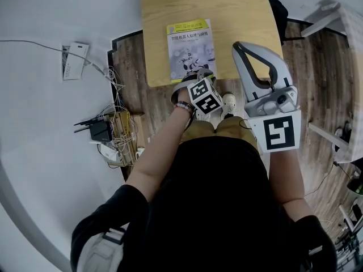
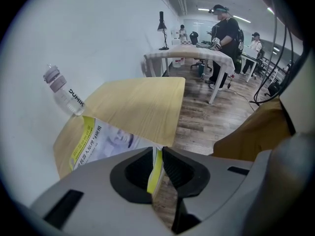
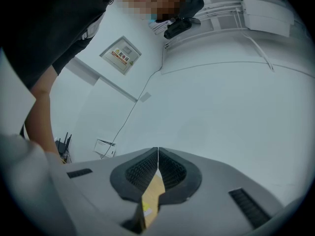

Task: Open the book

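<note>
A white paperback book with a yellow band across its cover (image 1: 190, 44) lies flat on the light wooden table (image 1: 227, 10), at the table's near edge, close to the person. The left gripper (image 1: 198, 74) points steeply down onto the book's near edge. In the left gripper view its dark ribbed pads (image 2: 135, 168) are clamped on a thin yellow-edged slice of the book (image 2: 103, 139). That slice stands between them at the left gripper's (image 2: 156, 154) tips. The rest of the cover spreads away over the table (image 2: 142, 102) on the far side of the pads. Below the tips, brown plank floor (image 2: 206, 127) shows past the table's edge. A clear plastic bottle with a grey cap (image 2: 64, 90) is on the table beyond the book.

The right gripper (image 1: 238, 47) is held level above the table's right side, well apart from the book. In its own view the right gripper's (image 3: 157, 151) fingers meet at the tips with nothing caught between them.
</note>
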Demonstrator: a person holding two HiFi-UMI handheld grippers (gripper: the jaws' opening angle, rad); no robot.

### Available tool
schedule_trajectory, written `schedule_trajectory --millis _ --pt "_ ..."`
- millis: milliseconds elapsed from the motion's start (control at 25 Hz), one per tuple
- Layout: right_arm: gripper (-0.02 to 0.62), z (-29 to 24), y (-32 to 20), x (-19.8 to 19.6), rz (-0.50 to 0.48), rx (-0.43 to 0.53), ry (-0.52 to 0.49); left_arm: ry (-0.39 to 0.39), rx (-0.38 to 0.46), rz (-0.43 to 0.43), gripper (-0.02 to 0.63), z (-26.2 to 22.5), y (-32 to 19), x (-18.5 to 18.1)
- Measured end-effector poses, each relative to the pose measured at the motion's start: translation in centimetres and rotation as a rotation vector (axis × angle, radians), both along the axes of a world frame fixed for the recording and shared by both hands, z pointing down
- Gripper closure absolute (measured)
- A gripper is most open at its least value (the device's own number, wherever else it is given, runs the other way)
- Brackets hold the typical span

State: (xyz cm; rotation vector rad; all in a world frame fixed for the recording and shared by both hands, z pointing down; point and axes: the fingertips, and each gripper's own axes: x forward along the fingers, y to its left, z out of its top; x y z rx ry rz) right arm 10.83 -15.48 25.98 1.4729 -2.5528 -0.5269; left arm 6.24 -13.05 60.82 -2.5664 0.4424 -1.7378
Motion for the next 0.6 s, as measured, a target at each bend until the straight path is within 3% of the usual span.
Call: schedule_trajectory --millis 240,600 --pt "0.566 -0.1 -0.2 -0.4 -0.007 0.001 -0.001 -0.029 0.069 0.0 0.531 -0.1 -0.4 -0.3" --pt "0.566 -0.3 0.2 0.2 0.005 -0.005 -0.008 -0.038 0.085 -0.002 0.511 0.0 -0.5 0.8"
